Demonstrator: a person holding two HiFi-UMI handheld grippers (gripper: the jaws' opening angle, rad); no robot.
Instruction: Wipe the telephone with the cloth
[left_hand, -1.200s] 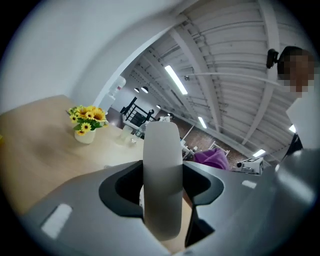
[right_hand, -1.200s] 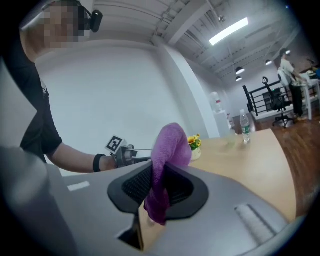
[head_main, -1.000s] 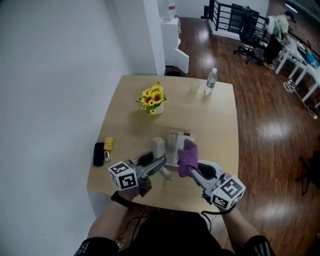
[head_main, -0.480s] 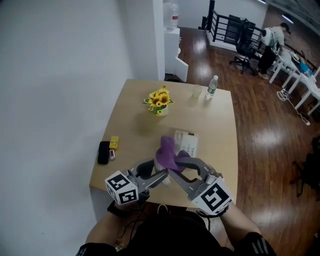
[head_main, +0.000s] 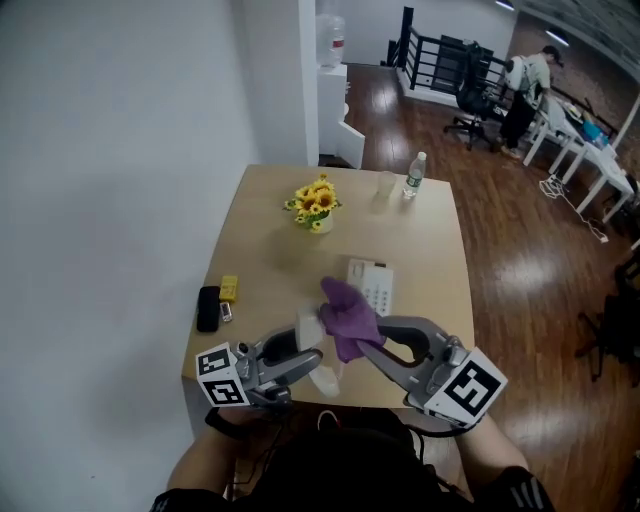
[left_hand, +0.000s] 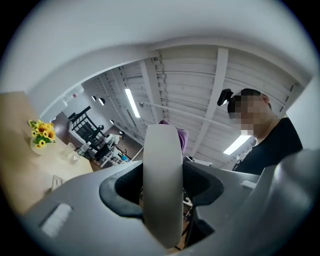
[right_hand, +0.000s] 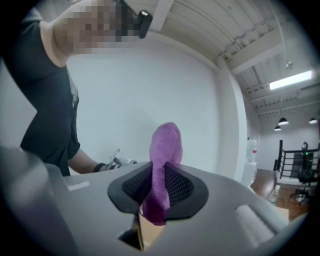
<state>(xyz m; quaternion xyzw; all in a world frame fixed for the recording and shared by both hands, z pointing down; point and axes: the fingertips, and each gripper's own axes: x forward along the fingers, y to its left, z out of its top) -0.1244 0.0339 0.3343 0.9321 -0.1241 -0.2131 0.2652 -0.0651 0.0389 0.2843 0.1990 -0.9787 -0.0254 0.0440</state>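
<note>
The white telephone base (head_main: 372, 285) lies on the wooden table (head_main: 270, 240) near its front edge. Its white handset (head_main: 311, 328) is off the base and raised above the table, with my left gripper (head_main: 316, 358) shut on it. In the left gripper view the handset (left_hand: 162, 185) stands up between the jaws, which point toward the ceiling. My right gripper (head_main: 366, 340) is shut on a purple cloth (head_main: 348, 314). The cloth bunches up just right of the handset, touching or nearly touching it. In the right gripper view the cloth (right_hand: 164, 160) is pinched between the black pads.
A vase of sunflowers (head_main: 315, 203), a clear glass (head_main: 386, 185) and a water bottle (head_main: 411, 177) stand at the table's far end. A black phone (head_main: 207, 307) and a small yellow object (head_main: 229, 288) lie at the left edge. A white wall runs along the left.
Both grippers have come nearer to me and tilted upward. The cloth left the telephone base and now sits against the lifted handset in the left gripper.
</note>
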